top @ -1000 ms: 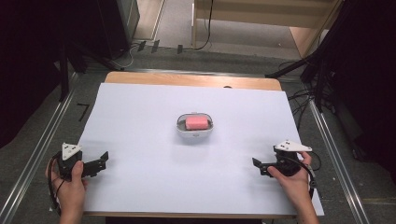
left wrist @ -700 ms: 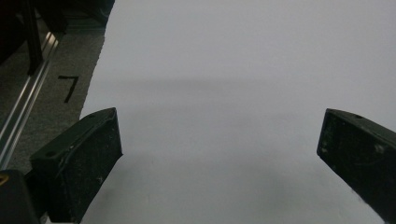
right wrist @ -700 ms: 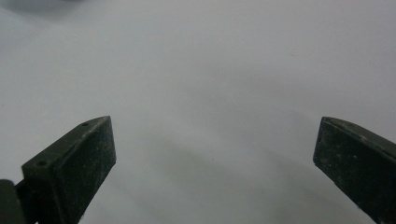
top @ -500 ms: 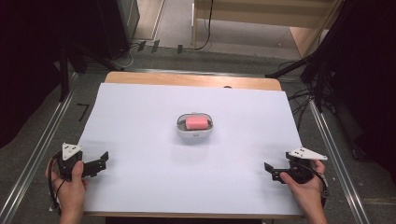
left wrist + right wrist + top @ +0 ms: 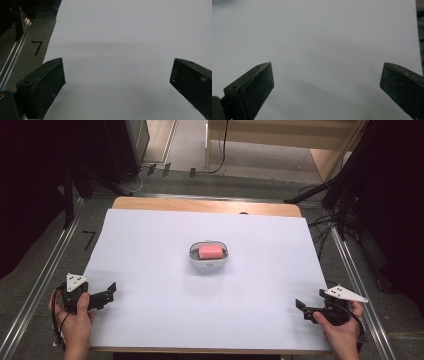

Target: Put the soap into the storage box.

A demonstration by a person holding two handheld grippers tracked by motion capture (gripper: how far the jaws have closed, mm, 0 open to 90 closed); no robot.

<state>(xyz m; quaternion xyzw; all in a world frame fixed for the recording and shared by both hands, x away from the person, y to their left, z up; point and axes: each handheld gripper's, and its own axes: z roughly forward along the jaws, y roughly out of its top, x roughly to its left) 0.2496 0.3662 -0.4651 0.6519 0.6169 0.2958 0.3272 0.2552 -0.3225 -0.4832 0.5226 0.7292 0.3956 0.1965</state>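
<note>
Gripper on the left [image 5: 107, 295] is sitting at the near left corner of the counter [image 5: 150, 250], held in the person's left hand [image 5: 77, 317], with its grey three-cornered plate on top and its jaws pointing toward the right. Its jaws are standing wide apart and are holding nothing; in the left gripper view [image 5: 117, 82] they are framing bare white counter surface, with the grey floor [image 5: 27, 37], a metal rail [image 5: 12, 62] and a black mark shaped like a 7 [image 5: 37, 47] lying beyond the counter's edge on that view's left. Toward the middle of the counter, well apart from both grippers, a small white oval dish [image 5: 209, 262] is resting, and a pink block [image 5: 210, 251] is lying inside it. Over at the near right corner, the right gripper [image 5: 302, 307] is being held in the person's right hand [image 5: 342, 335], its jaws pointing left toward the centre of the counter. Those jaws are likewise spread wide with nothing between them; the right gripper view [image 5: 327, 82] is showing plain white counter between the two black jaws, with the counter's edge just visible at that view's upper right.
</note>
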